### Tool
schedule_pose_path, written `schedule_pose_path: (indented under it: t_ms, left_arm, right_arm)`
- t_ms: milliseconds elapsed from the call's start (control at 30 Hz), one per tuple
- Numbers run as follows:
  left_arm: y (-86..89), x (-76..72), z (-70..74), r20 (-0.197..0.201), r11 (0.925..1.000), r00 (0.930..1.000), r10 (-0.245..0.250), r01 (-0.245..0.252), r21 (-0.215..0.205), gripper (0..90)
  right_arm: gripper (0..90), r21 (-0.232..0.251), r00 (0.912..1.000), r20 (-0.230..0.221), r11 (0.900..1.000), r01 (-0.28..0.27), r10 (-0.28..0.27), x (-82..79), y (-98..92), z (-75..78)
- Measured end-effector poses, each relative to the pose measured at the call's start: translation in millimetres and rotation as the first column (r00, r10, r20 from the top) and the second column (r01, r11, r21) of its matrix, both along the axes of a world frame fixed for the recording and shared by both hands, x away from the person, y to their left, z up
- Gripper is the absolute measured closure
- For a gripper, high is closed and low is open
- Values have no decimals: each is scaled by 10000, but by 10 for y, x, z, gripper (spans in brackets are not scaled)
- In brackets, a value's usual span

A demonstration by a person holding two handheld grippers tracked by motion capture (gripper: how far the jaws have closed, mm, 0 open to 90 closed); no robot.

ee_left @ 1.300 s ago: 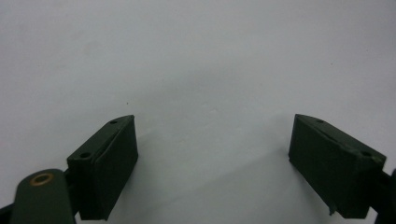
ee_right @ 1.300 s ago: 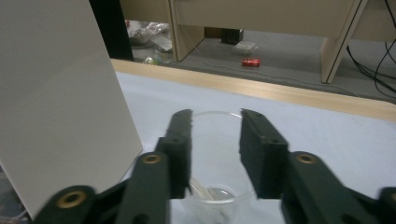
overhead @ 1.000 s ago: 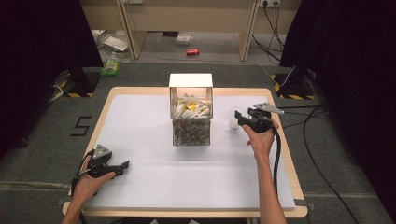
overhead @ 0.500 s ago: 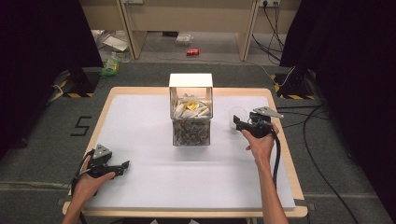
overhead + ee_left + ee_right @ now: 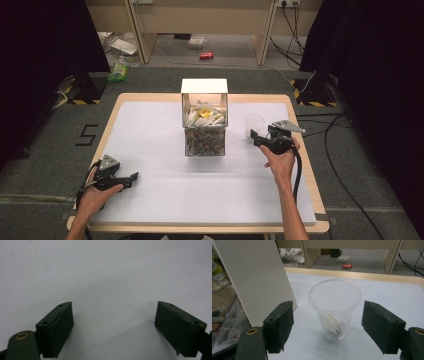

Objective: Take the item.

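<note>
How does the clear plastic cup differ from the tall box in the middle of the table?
The clear plastic cup is round, low and open-topped; the tall box is square, taller and has a white top. The cup holds one small white item; the box is crowded with sachets. Both stand upright on the white table and have see-through walls.

Black fingers (image 5: 384,327), brass-ringed screw holes, grey plate (image 5: 287,126), black cable (image 5: 298,170)

My worktop (image 5: 150,125) carries a clear box (image 5: 205,131) of packets at its middle, white panel on top. Beyond the box, on the floor, lies a red can (image 5: 206,55); left of that can sits plastic litter (image 5: 119,70).
</note>
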State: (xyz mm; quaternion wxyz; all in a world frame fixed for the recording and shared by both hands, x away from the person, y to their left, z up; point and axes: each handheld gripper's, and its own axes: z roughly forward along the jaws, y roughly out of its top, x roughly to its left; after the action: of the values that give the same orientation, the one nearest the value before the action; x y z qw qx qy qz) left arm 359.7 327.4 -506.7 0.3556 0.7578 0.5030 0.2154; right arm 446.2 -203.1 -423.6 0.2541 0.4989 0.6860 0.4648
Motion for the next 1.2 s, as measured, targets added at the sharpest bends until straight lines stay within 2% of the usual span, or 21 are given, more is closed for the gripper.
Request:
schedule_pose_path:
  t_ms: [167, 267, 500, 700, 867, 1000, 1200]
  left_arm:
    - [2, 0, 1, -5, 10000, 10000, -2, 2, 3, 146]
    - [2, 0, 1, -5, 10000, 10000, -2, 2, 0, 146]
    - [1, 0, 0, -2, 10000, 10000, -1, 1, -9, 146]
    - [2, 0, 1, -4, 10000, 10000, -4, 4, 3, 146]
    - [2, 0, 0, -2, 10000, 10000, -4, 4, -4, 146]
    - [2, 0, 0, -3, 10000, 10000, 1, -1, -10, 146]
    - [3, 0, 0, -4, 10000, 10000, -9, 9, -26, 146]
  right_arm:
    - [258, -80, 9998, -147, 9999, -96, 95, -55, 25, -34]
    - [253, -299, 9994, -266, 9993, -230, 222, -113, 45, -84]
    - [244, -360, 9981, -472, 9985, -406, 389, -241, 50, -156]
    - [240, -382, 9971, -452, 9973, -624, 607, -329, 51, -192]
    - [233, -378, 9950, -631, 9961, -797, 772, -408, 75, -234]
    - [230, -656, 9944, -592, 9936, -915, 877, -452, 86, -263]
    - [228, -728, 9926, -666, 9917, -1063, 1015, -516, 99, -304]
